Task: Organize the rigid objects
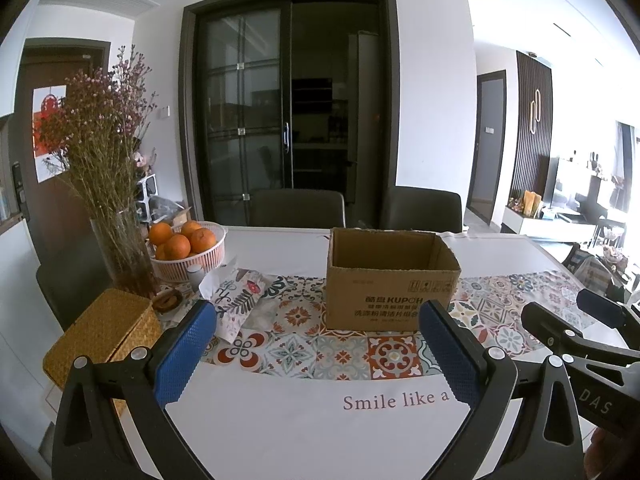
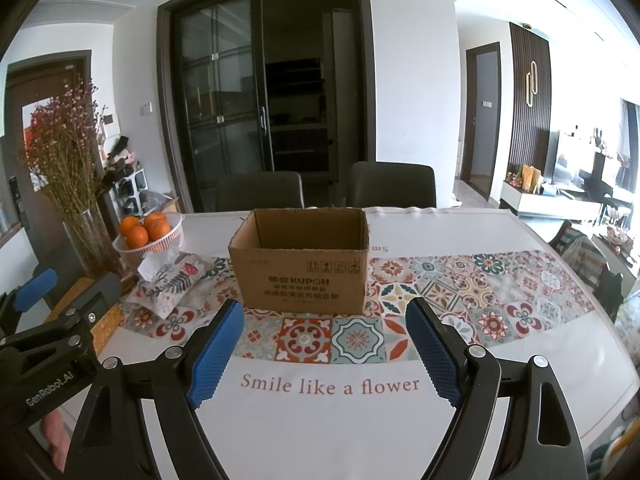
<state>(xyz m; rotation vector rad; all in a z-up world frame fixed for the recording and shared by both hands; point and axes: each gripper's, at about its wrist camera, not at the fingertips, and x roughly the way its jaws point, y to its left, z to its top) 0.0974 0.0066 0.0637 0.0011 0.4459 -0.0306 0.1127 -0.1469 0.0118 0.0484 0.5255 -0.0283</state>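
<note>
1. The left gripper [image 1: 318, 322] has its two blue-padded fingers spread wide with nothing between them, held above the near white part of the table [image 1: 320, 432].
2. The right gripper [image 2: 325, 322] is likewise wide apart and empty, aimed at the cardboard box [image 2: 304, 266].
3. Each gripper shows at the edge of the other's view: the right one to the right of the left gripper, and the left one to the left of the right gripper, side by side and apart.
4. The cardboard box, the landmark here, stands upright with its top open, on the patterned tile runner [image 2: 356, 338] that crosses the table. From these views nothing can be seen inside it.
5. In front of the box, nearer the grippers, the tablecloth carries the printed words "Smile like a flower".
6. To the left of the box lies a floral fabric tissue pouch [image 1: 240, 300] with a white tissue sticking out.
7. Further left, behind the pouch, a white basket [image 1: 188, 264] holds oranges [image 1: 180, 240].
8. Left of the basket stands a glass vase [image 1: 120, 252] of dried flowers.
9. In front of the vase, well left of the box, sits a woven yellow box [image 1: 104, 332].
10. Behind the cardboard box, two dark chairs [image 2: 392, 184] stand at the far side of the table.
</note>
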